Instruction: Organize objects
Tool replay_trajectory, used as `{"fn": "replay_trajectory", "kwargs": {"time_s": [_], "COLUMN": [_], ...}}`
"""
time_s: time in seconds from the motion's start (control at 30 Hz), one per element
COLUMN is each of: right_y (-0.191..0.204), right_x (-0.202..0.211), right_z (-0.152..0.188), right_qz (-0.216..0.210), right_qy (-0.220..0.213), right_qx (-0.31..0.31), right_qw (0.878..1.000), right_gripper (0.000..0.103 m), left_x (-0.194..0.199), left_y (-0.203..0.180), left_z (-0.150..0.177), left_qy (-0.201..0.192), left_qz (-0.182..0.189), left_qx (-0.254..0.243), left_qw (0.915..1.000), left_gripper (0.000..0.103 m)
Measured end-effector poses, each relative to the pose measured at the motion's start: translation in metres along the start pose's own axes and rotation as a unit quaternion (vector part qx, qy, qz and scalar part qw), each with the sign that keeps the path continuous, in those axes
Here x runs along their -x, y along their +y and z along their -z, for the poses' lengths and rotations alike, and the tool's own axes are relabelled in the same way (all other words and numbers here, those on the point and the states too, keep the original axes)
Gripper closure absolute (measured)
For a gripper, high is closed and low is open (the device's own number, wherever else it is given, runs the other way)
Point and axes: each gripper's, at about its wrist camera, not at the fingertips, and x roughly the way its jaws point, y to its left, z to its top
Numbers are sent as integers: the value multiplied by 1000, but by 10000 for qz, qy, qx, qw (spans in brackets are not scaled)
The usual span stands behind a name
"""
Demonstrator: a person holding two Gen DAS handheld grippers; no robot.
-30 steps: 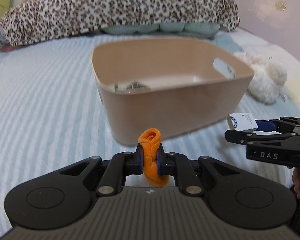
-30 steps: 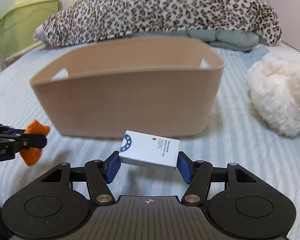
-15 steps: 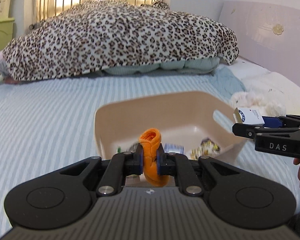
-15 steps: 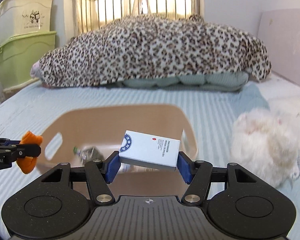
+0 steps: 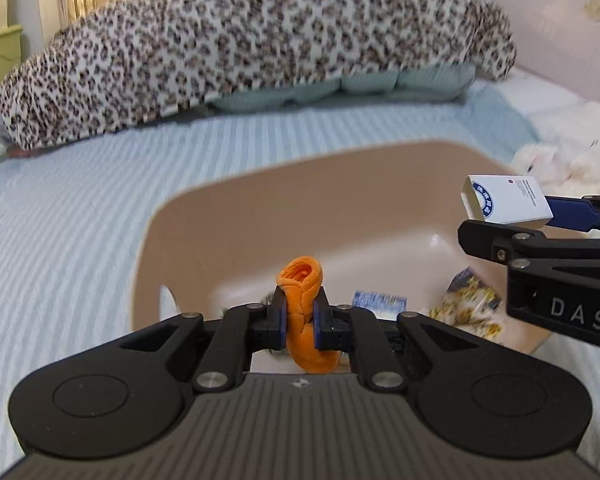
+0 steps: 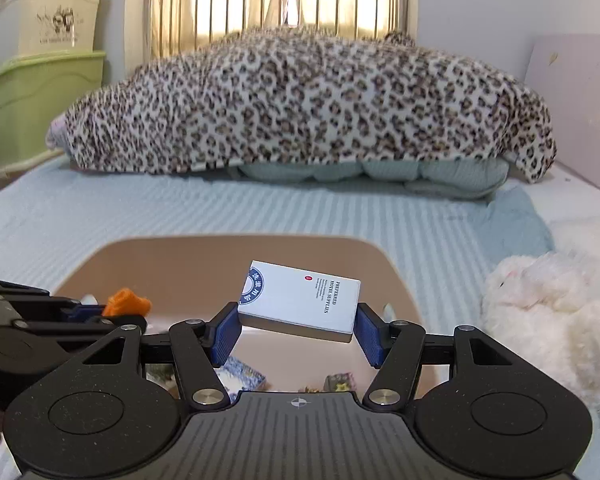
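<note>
My left gripper [image 5: 300,316] is shut on a rolled orange cloth [image 5: 302,280] and holds it above the near-left part of the beige plastic bin [image 5: 260,208]. My right gripper [image 6: 298,326] is shut on a small white box with a blue emblem [image 6: 300,302], held above the bin [image 6: 204,256]. The right gripper [image 5: 548,220] and its box [image 5: 506,200] show at the right of the left wrist view. The left gripper with the orange cloth [image 6: 126,300] shows at the left of the right wrist view. Several small packets [image 5: 470,304] lie on the bin floor.
The bin stands on a bed with a light blue striped sheet [image 5: 72,200]. A leopard-print blanket [image 6: 300,104] is heaped at the far side. A white plush toy [image 6: 548,312] lies right of the bin. Green and cream storage boxes [image 6: 40,60] stand at far left.
Both grippers have risen from beside the bin's near wall and moved forward over its opening, each still holding its object. The bin's inside and the packets now show below.
</note>
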Motion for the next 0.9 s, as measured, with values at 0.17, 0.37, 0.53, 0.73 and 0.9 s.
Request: {"fn": "replay_trajectory", "kwargs": {"time_s": [0.17, 0.37, 0.53, 0.73, 0.9], "right_y": [4, 1, -8, -6, -5], "right_x": [-21, -11, 8, 33, 61], "right_z": [7, 14, 18, 21, 25], "right_qz": [1, 54, 38, 120, 28], "right_qy": [413, 459, 485, 501, 499], "right_qx": [0, -42, -185, -115, -265], "right_qw": [9991, 9989, 9986, 9986, 9984], "right_gripper": [42, 29, 23, 21, 16], "left_x": [-8, 15, 40, 69, 94], "left_y": [1, 4, 9, 10, 10], "left_z": [10, 16, 17, 20, 28], "left_qy": [200, -34, -107, -184, -158], "left_qz": [-69, -270, -218, -265, -231], "left_qx": [96, 202, 424, 468, 432], "left_qw": [9997, 9994, 9988, 9984, 9987], "left_gripper": [85, 28, 24, 21, 19]}}
